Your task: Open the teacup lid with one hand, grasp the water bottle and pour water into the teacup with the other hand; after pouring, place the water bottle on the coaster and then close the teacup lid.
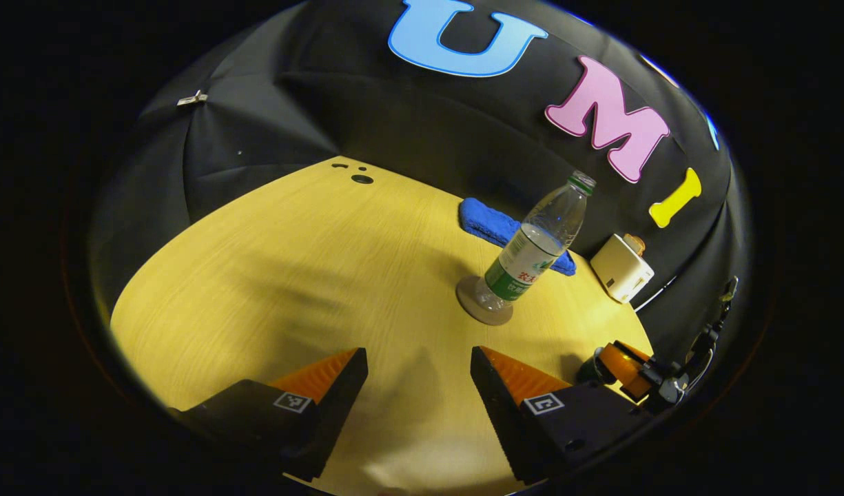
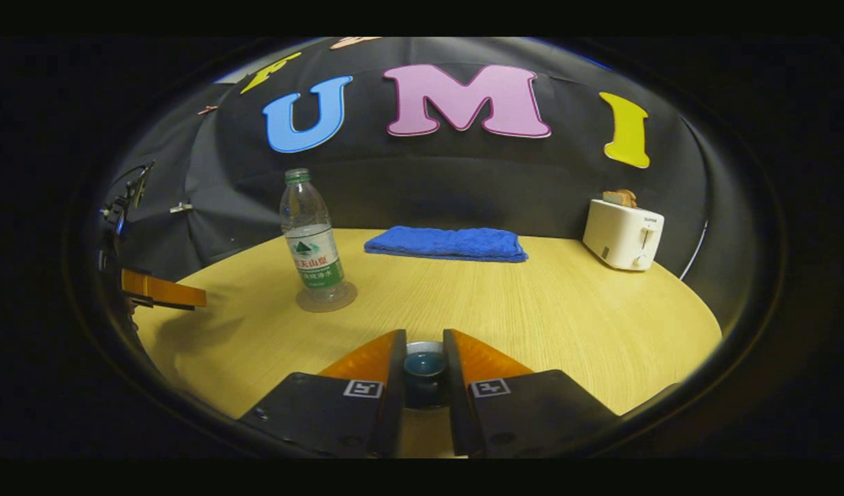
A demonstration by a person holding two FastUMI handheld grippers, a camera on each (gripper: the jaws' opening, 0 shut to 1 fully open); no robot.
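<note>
Each hand-held gripper (image 1: 419,375) (image 2: 424,358) has a black body bearing square black-and-white marker tags and small screws.

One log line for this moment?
bottle: on coaster | left gripper: open | right gripper: shut on lid knob
</note>
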